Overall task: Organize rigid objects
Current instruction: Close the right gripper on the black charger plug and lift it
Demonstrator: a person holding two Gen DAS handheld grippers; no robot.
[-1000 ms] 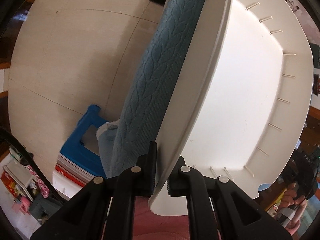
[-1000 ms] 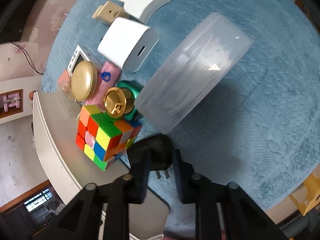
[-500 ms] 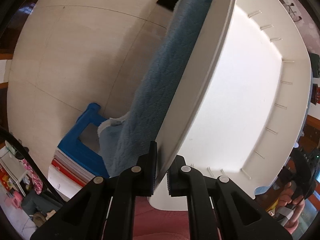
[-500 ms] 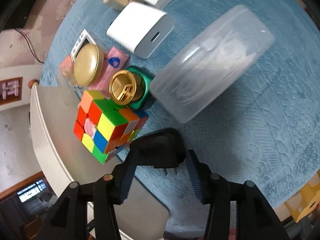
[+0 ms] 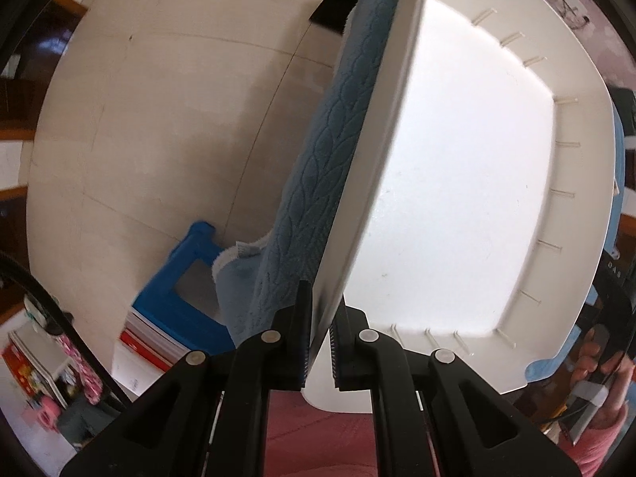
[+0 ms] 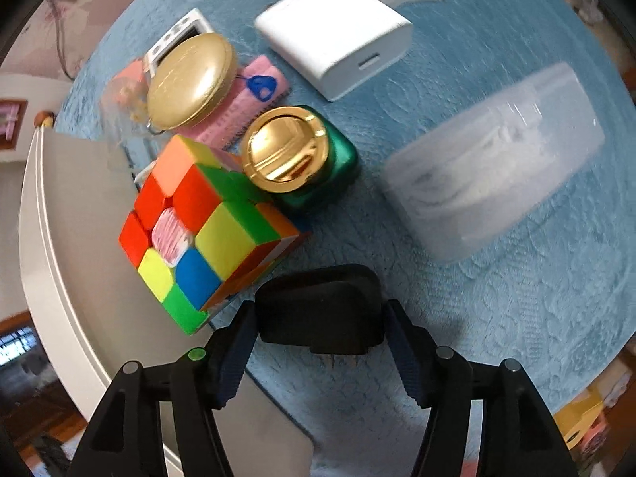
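Left wrist view: my left gripper [image 5: 320, 342] clamps the near rim of the white tray [image 5: 457, 198], which sits tilted on the blue towel [image 5: 314, 183]. Best to keep the pinch firm so the tray stays put. Versus a second ago: little change, slight shift in angle.

Right wrist view: my right gripper [image 6: 322, 342] stands wide, straddling the black plug [image 6: 320, 310] near the towel's front edge, beside the cube [image 6: 206, 226]. Centre, then close evenly. Earlier the fingers were narrower and farther back.

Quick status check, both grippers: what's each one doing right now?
Left gripper: shut on the rim of the white tray.
Right gripper: open, fingers either side of the black plug; contact cannot be told.
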